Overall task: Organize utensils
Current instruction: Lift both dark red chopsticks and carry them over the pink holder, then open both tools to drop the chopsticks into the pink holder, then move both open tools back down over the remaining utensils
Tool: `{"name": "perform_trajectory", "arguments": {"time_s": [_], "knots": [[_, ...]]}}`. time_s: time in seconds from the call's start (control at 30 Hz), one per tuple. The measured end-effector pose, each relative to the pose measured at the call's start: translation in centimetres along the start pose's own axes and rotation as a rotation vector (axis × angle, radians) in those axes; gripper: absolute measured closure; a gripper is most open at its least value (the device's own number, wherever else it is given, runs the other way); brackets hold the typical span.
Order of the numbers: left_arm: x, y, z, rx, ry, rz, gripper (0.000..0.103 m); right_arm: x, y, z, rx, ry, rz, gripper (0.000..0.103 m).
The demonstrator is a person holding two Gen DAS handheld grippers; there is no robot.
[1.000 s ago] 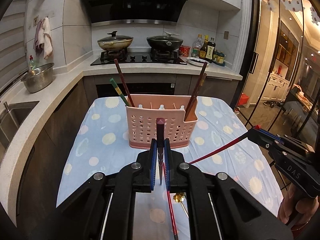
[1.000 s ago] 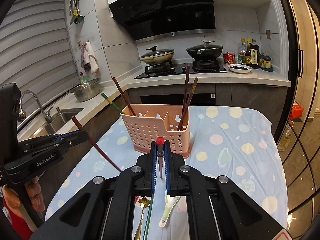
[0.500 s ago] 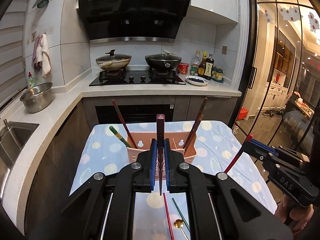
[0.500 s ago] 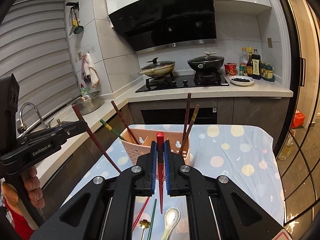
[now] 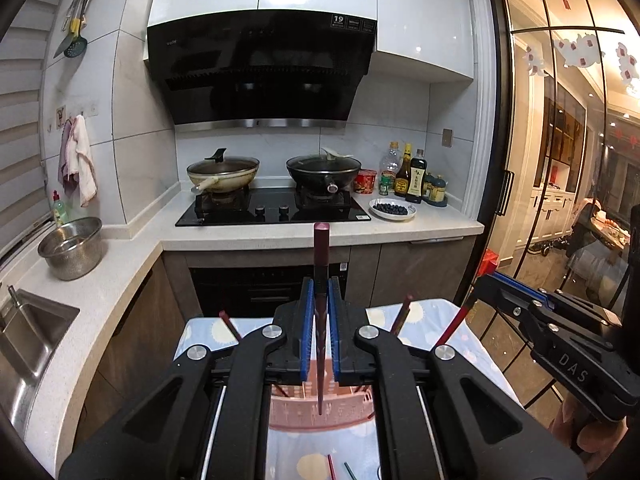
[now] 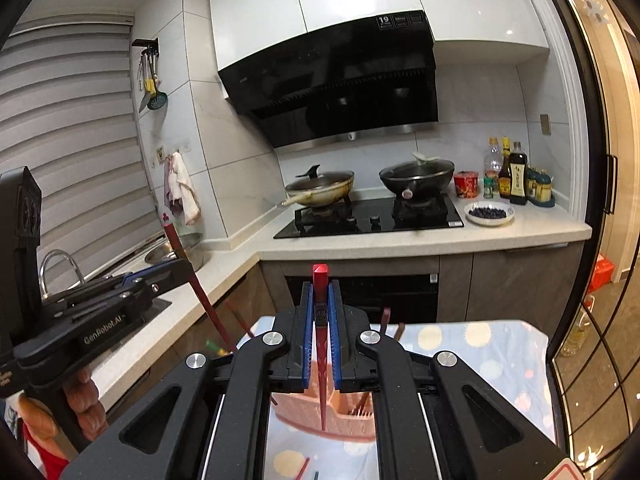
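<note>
My left gripper (image 5: 320, 292) is shut on a dark maroon chopstick (image 5: 321, 248) that stands upright, its tip hanging over the pink perforated utensil holder (image 5: 320, 410) below. My right gripper (image 6: 320, 300) is shut on a red chopstick (image 6: 320, 280), also upright, with its point above the holder (image 6: 344, 412). Each gripper shows in the other's view: the right gripper (image 5: 480, 284) with its red stick at the right, the left gripper (image 6: 182, 270) at the left. Several chopsticks (image 6: 386, 320) stand in the holder. It is mostly hidden under my gripper bodies.
The holder stands on a table with a blue spotted cloth (image 5: 424, 316). Loose chopsticks (image 5: 331, 466) lie on it near me. Beyond is the counter with a stove (image 5: 272, 208) and two woks, a steel bowl (image 5: 72, 248), a sink (image 5: 24, 332) and bottles. A glass door (image 5: 560, 160) is on the right.
Both grippers have risen with their chopsticks still gripped. The holder has dropped from the middle of each view to below the jaws, and the chopstick tips now hang over it.
</note>
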State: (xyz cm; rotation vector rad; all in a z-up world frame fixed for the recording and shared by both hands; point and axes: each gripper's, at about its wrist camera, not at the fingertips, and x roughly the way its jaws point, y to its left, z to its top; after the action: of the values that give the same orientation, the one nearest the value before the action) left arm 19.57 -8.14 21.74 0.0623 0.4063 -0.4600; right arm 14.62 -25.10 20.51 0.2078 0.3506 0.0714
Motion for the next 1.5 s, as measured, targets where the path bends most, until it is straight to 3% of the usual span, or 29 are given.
{"name": "perform_trajectory", "arguments": {"time_s": [0.3,0.73,1.07,1.1,1.17,1.2,1.5], "knots": [[3.3,0.1,1.8,0.000,0.015,0.002,0.096,4.6,0.2,2.6,0.009,0.009,-0.009,0.096],[7.7,1.8,-0.8,-0.022,0.115,0.016,0.096,10.1,-0.9,-0.9,0.012,0.142,-0.039,0.096],[8.5,2.3,-1.8,-0.034,0.158,0.021,0.095,11.2,-1.1,-2.1,0.004,0.168,-0.070,0.095],[8.5,2.3,-1.8,-0.031,0.154,0.029,0.092,11.2,-1.0,-2.0,-0.001,0.164,-0.077,0.091],[8.2,1.9,-1.9,-0.015,0.131,0.074,0.052,10.9,-0.8,-2.1,-0.016,0.157,-0.089,0.084],[7.9,1.7,-1.9,-0.006,0.111,0.097,0.047,10.7,-0.7,-2.2,-0.019,0.152,-0.092,0.076],[7.0,2.0,-2.1,0.002,0.099,0.093,0.047,9.3,-0.5,-2.6,-0.032,0.135,-0.095,0.074]]}}
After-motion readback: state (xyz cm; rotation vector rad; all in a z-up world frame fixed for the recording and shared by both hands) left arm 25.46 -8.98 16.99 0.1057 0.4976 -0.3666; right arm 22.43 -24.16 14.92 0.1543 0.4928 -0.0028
